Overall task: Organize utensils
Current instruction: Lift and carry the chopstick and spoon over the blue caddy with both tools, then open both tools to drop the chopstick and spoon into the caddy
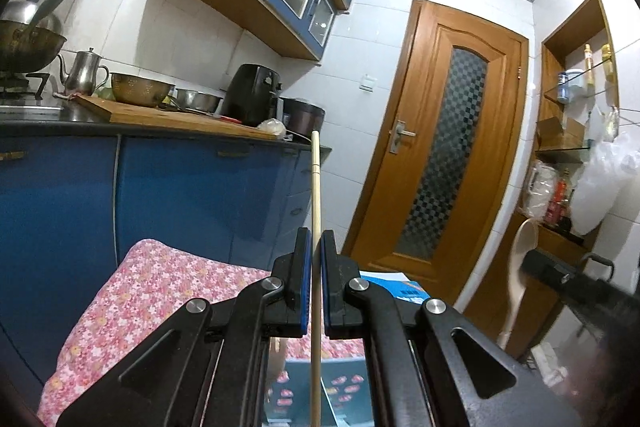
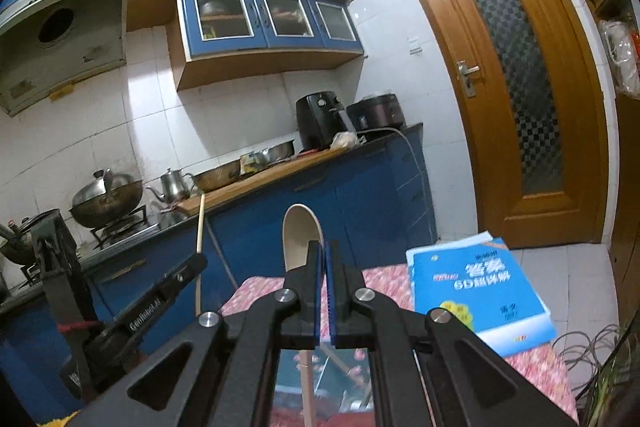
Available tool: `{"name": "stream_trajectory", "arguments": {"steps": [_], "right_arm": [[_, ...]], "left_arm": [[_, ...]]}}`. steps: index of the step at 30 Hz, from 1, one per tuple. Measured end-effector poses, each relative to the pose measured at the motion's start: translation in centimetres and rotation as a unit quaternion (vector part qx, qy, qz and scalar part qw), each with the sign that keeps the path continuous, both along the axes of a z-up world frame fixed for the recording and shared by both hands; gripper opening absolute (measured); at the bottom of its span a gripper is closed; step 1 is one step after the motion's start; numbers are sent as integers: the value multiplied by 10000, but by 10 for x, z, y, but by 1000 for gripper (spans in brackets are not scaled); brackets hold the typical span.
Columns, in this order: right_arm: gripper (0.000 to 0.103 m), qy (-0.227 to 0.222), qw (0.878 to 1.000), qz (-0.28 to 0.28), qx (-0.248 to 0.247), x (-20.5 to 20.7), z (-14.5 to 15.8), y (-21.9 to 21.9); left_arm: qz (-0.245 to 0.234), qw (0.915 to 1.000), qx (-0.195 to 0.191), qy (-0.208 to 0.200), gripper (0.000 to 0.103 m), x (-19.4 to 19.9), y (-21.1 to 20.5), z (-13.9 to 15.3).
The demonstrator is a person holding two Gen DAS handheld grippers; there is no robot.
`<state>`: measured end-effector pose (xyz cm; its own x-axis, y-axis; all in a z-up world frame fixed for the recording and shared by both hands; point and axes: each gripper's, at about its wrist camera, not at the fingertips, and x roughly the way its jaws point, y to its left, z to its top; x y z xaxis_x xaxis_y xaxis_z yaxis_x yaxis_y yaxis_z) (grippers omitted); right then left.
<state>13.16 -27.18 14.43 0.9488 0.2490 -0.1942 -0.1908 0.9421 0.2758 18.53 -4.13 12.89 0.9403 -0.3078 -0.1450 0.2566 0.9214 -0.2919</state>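
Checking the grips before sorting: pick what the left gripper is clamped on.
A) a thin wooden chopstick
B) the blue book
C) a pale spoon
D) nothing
A: the left gripper is shut on a thin wooden chopstick that stands upright between its pads; the pale spoon is in the right gripper.

Both wrist views — level, sharing the door.

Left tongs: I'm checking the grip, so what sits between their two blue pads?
A single pale wooden chopstick stands upright between the pads of the left tongs, clamped. The left wrist view shows it; nothing else is in that gap.
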Motion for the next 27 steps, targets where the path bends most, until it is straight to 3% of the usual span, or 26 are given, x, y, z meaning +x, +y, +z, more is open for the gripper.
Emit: {"name": "stream_trajectory", "arguments": {"steps": [5,14,18,24,27], "right_arm": [[4,-84,9999,-102,-85,19,-3,-3],[4,-156,9978,-176,-617,33,-36,8],[4,-5,9969,-53,-785,35,-49,16],[5,350,9970,187,-663,41,-62,18],[15,430,9970,234,-600,41,-64,17]], "left_arm": [[121,9999,-39,-19,2,17,-4,-12],[388,9984,266,-301,2,14,-13,-32],[386,9979,370,-360,2,10,-15,-35],[323,9984,416,-214,2,8,-14,-37],[294,9983,491,-102,4,7,-15,-39]]}}
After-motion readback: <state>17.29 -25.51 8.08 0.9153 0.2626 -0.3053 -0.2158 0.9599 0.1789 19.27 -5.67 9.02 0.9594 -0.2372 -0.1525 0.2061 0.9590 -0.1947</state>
